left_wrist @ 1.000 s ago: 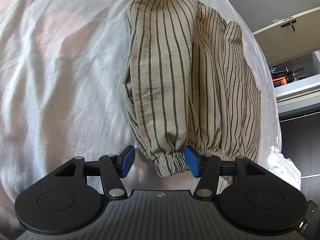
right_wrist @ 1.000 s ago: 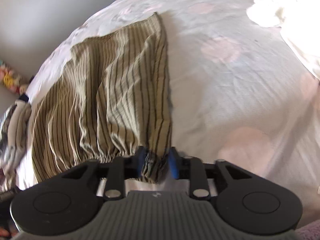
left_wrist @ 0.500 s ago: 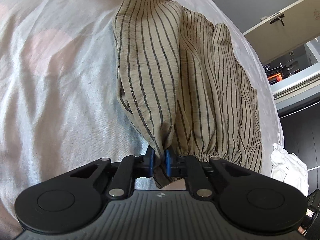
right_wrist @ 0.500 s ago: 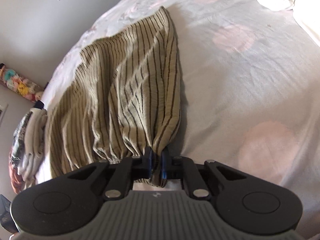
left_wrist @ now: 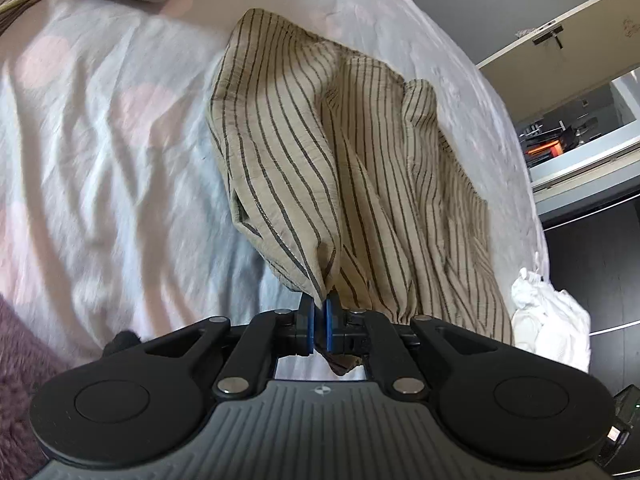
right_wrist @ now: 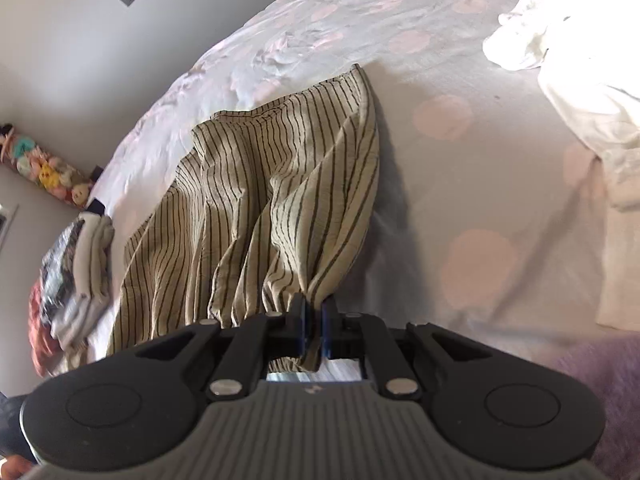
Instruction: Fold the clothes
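A bed (left_wrist: 100, 168) under a white sheet with pale pink dots fills both views, with a grey wall behind it and an open cupboard (left_wrist: 568, 92) off its far corner. On the sheet lies a beige garment with thin dark stripes (left_wrist: 320, 152); a gathered elastic hem suggests trousers or a skirt, but I cannot tell which. The left tongs (left_wrist: 319, 322) are pressed together on one corner of that hem and the right tongs (right_wrist: 314, 330) on the other corner (right_wrist: 312, 300), both having just been closing on the cloth. The hem end hangs raised off the bed while the far end rests on the sheet. This looks like the start of a fold: the next move likely calls for carrying both corners evenly toward the garment's far edge. The hem between the two grips is hidden behind the tong bodies. Beyond the garment's edge, a white crumpled cloth (left_wrist: 548, 312) and a blurred clothes pile (right_wrist: 72, 272) stay indistinct.
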Available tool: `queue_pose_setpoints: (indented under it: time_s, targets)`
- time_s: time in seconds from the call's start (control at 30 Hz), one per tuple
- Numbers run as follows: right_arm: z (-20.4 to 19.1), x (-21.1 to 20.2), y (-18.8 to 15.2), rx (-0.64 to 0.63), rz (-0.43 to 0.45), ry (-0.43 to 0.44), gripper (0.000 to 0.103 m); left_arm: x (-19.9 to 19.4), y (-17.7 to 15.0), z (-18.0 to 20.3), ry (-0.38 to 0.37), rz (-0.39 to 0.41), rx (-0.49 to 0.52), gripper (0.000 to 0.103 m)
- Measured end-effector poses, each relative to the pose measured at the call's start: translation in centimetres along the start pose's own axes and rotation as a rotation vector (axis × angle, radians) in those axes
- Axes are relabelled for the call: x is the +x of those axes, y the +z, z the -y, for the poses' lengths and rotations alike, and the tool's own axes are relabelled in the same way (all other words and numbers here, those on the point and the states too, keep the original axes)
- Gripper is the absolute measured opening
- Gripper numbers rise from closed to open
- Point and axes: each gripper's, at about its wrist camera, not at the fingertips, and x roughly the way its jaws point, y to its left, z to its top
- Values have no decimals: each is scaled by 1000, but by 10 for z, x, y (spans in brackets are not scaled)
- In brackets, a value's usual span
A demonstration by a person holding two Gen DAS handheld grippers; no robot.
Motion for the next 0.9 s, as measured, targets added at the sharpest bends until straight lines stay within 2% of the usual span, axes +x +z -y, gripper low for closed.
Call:
queue_pose_setpoints:
  time_s: [0.13, 0.3, 0.43, 0.5, 0.6, 0.63, 0.67, 0.7, 0.77, 0.83, 0.9]
  targets:
    - [3, 27, -16, -73, -48, -107, 9, 25, -11, -3, 85, -48, 8, 3]
    - [-1, 57, -21, -156, -100, -203, 9, 53, -5, -3, 172, -119, -10, 4]
    - [-4, 75, -24, -216, -158, -267, 10, 68, -4, -6, 214, -184, -17, 14]
    - [-1, 76, -25, -221, -170, -276, 12, 70, -3, -7, 208, -188, -33, 15]
    - [5, 67, -27, -204, -144, -249, 18, 63, -4, -11, 164, -176, -51, 23]
    - [7, 60, -29, -194, -123, -234, 26, 59, -5, -12, 138, -166, -51, 30]
    - [9, 53, -31, -185, -90, -214, 30, 53, -6, -13, 99, -143, -47, 36]
    - [11, 44, -32, -176, -52, -192, 36, 44, -8, -13, 52, -106, -40, 40]
    - [14, 27, -38, -164, 35, -153, 40, 23, -12, -14, -45, -12, -29, 50]
    - [17, 15, -41, -148, 109, -126, 48, 4, -15, -18, -129, 67, -45, 51]
    - [20, 3, -42, -129, 175, -102, 49, -10, -12, -19, -169, 128, -63, 51]
